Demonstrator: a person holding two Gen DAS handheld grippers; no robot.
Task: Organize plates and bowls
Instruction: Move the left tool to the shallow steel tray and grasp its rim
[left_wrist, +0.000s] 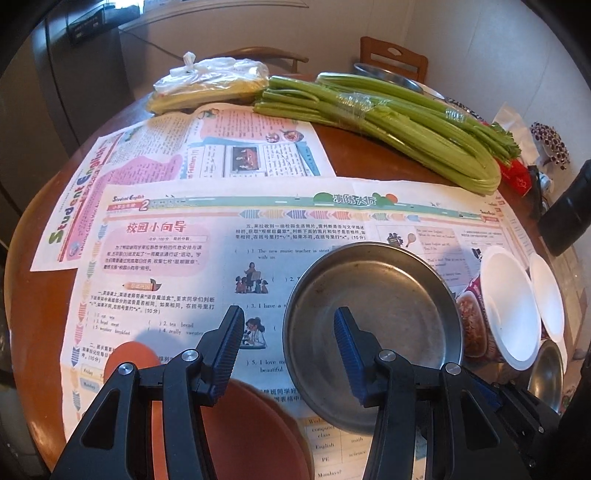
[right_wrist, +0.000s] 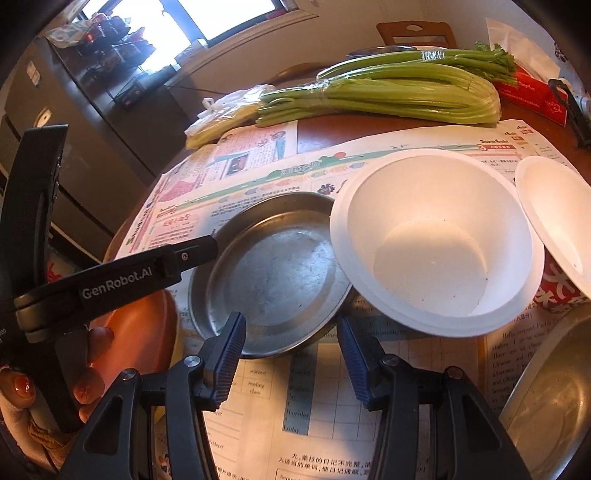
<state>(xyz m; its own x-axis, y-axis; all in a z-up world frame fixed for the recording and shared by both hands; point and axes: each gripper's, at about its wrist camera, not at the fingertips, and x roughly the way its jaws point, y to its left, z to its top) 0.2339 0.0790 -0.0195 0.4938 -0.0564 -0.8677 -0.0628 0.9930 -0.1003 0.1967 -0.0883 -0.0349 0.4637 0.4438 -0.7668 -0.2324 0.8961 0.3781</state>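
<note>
Both grippers are black, the left gripper (left_wrist: 288, 354) and right gripper (right_wrist: 291, 356) each with ribbed blue pads and silver screws. White "GenRobot.AI" lettering marks the left one's arm. The hand (right_wrist: 85, 373) wears orange nail polish.

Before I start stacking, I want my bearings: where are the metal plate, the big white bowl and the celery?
metal plate (left_wrist: 376, 295): left wrist view, its flat bottom.
big white bowl (right_wrist: 430, 258): right wrist view, its inner floor.
celery (right_wrist: 399, 94): right wrist view, mid-stalks.

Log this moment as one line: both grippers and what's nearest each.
left gripper: open, over steel plate rim | right gripper: open, holding nothing | white bowl: untouched
</note>
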